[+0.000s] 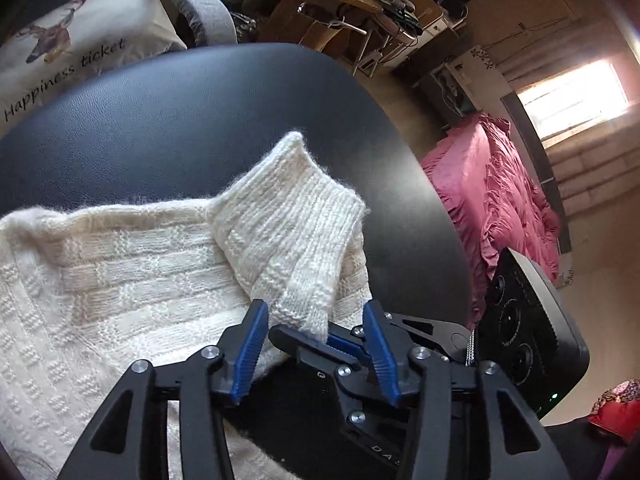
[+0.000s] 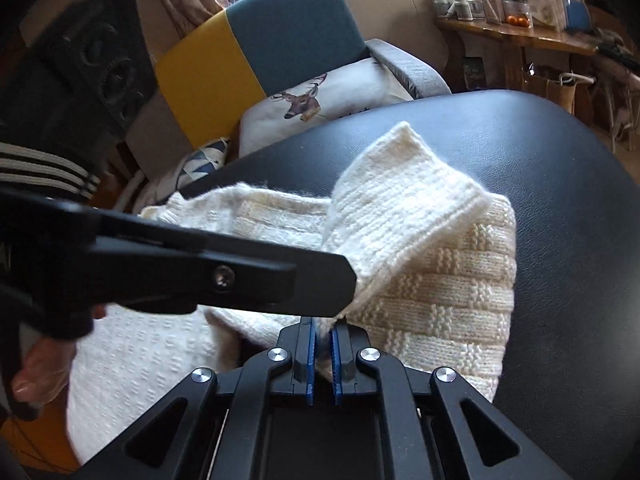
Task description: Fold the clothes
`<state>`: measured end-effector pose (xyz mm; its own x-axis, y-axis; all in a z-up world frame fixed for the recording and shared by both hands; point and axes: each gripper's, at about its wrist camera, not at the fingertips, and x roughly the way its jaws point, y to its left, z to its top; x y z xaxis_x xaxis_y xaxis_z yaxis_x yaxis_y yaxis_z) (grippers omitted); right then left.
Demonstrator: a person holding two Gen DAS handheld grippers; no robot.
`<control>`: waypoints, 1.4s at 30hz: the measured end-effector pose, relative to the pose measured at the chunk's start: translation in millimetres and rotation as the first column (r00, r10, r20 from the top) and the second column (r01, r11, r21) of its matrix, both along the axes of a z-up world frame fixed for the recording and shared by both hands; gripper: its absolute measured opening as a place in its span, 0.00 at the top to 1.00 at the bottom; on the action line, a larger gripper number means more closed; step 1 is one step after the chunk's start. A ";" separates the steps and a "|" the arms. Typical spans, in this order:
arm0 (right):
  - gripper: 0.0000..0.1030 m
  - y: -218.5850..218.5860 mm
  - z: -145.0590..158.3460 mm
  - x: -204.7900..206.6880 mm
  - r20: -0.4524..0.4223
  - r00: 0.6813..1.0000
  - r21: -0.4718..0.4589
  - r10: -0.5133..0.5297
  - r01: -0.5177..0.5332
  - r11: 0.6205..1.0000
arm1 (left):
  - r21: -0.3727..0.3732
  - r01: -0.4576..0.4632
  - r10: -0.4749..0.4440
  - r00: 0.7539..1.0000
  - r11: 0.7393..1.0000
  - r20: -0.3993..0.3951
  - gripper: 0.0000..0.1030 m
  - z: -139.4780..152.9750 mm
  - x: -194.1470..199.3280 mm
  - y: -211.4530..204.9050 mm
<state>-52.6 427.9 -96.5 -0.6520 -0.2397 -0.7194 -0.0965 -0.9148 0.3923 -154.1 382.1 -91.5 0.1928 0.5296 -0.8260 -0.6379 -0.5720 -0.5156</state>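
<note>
The cream knitted sweater (image 2: 440, 288) lies on the black tabletop (image 2: 540, 152), filling the lower middle of both views, with one ribbed sleeve (image 2: 404, 200) lifted and crossing over the body panel. The right claw (image 2: 323, 344) is nearly closed, pinching the sleeve's edge. The left claw (image 1: 316, 340) stands wide open around the same spot, gripping nothing. By my reading the fold is partway: a sleeve is being brought in, but the garment lies rumpled, with the body not yet squared into a neat stack.

bright window (image 1: 574, 96), pink-covered bed (image 1: 492, 208), armchair (image 2: 256, 44)
</note>
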 end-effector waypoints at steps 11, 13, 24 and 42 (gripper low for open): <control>0.87 -24.8 7.2 -4.3 -0.009 0.999 0.094 0.041 -0.040 0.995 | -0.120 -0.038 0.028 0.996 0.992 -0.087 0.78 -27.4 7.1 20.1; 0.74 -19.2 8.6 -0.7 -0.017 1.000 0.054 0.018 -0.018 0.998 | -0.094 -0.038 0.025 0.991 0.995 -0.134 0.89 -26.5 12.2 18.2; 0.57 12.8 23.1 34.2 -0.002 0.975 -0.110 -0.221 0.220 0.969 | 0.208 -0.249 0.293 0.930 0.946 -0.222 0.91 40.9 -22.4 -69.0; 0.24 -43.4 -37.6 0.6 0.147 0.948 -0.804 -0.283 0.281 0.524 | 0.385 -0.521 0.635 0.717 0.762 -0.285 0.91 116.6 -55.2 -324.3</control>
